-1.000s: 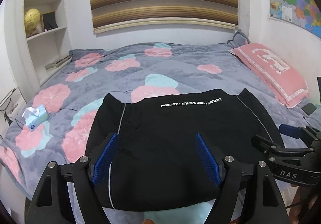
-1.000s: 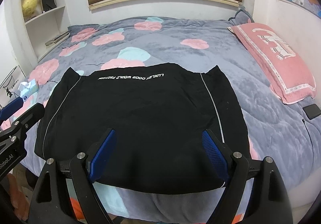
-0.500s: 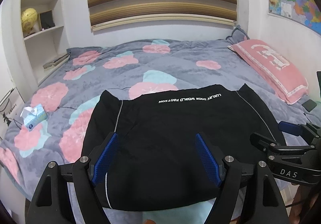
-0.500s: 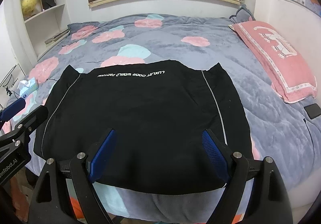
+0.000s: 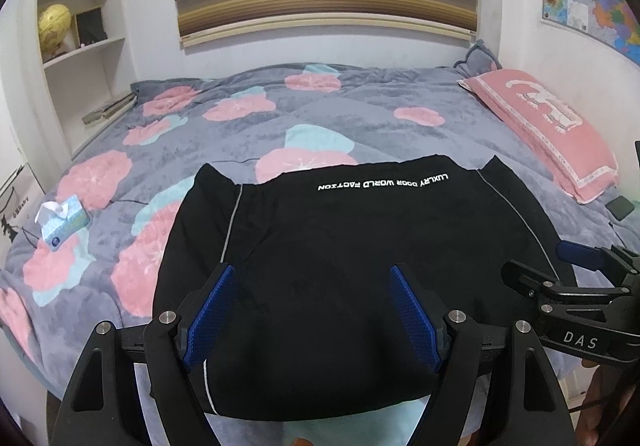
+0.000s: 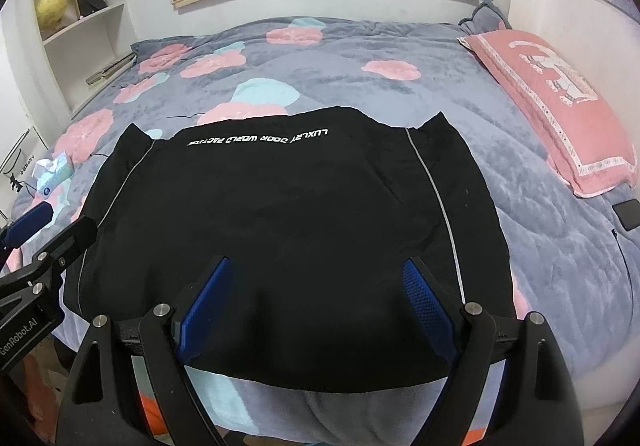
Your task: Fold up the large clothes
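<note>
Garment (image 5: 360, 246) underside hidden against bedspread (image 5: 360, 118)

Soft, even indoor light, faint shadows, sharp focus, strong fisheye bending and dark corners.

White letters across the black garment (image 5: 360, 246) read "LUXURY DOOR WORLD FACTION", upside down from where I stand. The right gripper (image 5: 576, 286) carries "DAS" on its body in the left wrist view. The left gripper (image 6: 36, 262) shows "enRobot.AI", its first letter cut off, in the right wrist view.
</note>
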Motion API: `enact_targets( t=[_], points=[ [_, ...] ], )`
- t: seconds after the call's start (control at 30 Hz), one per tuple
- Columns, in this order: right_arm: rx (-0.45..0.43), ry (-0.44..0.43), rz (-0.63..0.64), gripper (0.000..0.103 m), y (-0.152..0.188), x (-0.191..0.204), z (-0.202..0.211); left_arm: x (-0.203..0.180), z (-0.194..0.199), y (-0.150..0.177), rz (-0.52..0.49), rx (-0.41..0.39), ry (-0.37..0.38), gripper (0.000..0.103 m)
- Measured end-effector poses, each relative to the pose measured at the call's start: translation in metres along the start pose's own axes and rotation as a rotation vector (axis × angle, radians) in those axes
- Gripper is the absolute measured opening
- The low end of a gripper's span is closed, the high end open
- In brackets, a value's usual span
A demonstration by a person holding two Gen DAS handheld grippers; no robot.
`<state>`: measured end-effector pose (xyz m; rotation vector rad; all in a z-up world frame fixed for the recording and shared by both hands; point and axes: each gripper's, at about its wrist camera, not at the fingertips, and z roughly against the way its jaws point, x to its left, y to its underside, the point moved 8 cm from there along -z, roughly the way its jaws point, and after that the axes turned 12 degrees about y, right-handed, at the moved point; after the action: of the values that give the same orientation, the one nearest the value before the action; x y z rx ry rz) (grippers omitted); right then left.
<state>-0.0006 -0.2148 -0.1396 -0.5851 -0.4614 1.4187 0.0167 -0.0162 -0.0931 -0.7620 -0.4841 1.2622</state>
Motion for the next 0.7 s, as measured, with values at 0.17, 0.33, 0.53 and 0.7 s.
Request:
enact_targets(
  t=[0.17, 0.33, 0.53, 0.7],
  points=[
    [0.010, -0.002, 0.001, 0.089, 0.0020, -0.0012, -0.0036, 0.0000, -0.0024, 0.0025, 0.002, 0.008, -0.001, 0.080],
    [0.017, -0.002, -0.002, 0.089, 0.0035, -0.0005, -0.0045, -0.0011, -0.0036, 0.0035, 0.002, 0.015, 0.000, 0.080],
    [0.022, -0.004, -0.006, 0.089, 0.0052, -0.0004, -0.0056, -0.0031, -0.0048, 0.0047, 0.003, 0.019, 0.000, 0.080],
    [0.023, -0.004, -0.006, 0.089, 0.0058, -0.0008, -0.0055, -0.0030, -0.0049, 0.0055, 0.002, 0.021, -0.002, 0.080]
  ],
)
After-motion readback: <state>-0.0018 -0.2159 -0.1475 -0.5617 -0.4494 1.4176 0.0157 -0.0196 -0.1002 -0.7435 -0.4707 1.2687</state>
